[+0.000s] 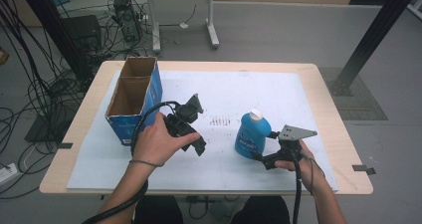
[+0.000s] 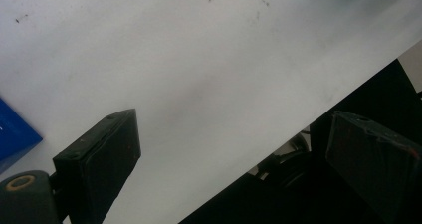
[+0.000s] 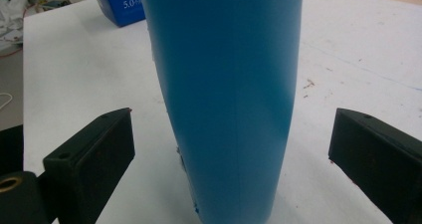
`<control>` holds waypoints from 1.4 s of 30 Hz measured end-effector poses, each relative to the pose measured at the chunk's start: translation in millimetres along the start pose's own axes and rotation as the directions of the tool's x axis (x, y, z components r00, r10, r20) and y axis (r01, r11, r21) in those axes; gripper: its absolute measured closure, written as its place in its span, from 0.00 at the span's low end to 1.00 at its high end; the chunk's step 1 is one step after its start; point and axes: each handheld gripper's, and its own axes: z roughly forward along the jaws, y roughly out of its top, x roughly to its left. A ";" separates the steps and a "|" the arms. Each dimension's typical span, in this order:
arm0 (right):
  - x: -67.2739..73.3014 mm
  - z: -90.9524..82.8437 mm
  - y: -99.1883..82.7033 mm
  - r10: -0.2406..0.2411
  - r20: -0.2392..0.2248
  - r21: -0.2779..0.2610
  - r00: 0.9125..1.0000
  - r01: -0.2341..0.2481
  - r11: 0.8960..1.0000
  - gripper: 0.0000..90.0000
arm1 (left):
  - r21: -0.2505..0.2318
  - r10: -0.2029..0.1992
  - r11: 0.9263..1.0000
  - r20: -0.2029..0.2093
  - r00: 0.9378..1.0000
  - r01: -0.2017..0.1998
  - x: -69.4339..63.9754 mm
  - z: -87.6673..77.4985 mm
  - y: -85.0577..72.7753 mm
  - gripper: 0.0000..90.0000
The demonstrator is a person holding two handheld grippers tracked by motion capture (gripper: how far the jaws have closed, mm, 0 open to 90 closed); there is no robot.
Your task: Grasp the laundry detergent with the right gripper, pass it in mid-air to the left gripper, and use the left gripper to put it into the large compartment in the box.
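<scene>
- Currently the blue plastic bottle with the white cap (image 1: pixel 252 134) stands upright on the white sheet (image 1: pixel 239 92) covering the bench, right of centre and well apart from the open blue cardboard box (image 1: pixel 133 98) at the left.
- Right gripper (image 1: pixel 262 156): jaws spread wide, one on each side of the bottle's lower body; a gap shows on both sides in the right gripper view, so nothing is clamped.
- Judgement: early stage. The approach to the bottle looks complete; closing on it, lifting, and probably carrying it toward the box are all left. The box's two compartments appear empty.
- Left gripper (image 1: pixel 199 145): jaws released, holding nothing, pointed down over bare sheet between box and bottle.
- Pose: left hand (image 1: pixel 159 140) wraps the gripper body from above, forearm angled in from the bottom edge; right hand (image 1: pixel 301 159) sits low behind its gripper, levelled at the bottle.
</scene>
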 end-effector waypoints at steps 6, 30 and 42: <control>-0.6 4.4 -3.2 0.000 -0.010 -0.016 1.000 0.000 1.000 0.04 | 0.005 -0.005 1.000 -0.002 1.000 0.005 -0.2 2.4 0.1 0.08; -0.4 20.1 -9.7 0.010 -0.019 -0.042 1.000 -0.010 0.999 0.05 | 0.000 -0.011 1.000 0.003 1.000 0.011 3.9 3.2 -5.6 0.08; 0.2 20.3 -10.8 0.019 -0.019 -0.049 1.000 -0.020 0.999 0.05 | -0.001 -0.011 1.000 0.005 1.000 0.011 5.0 3.1 -6.1 0.08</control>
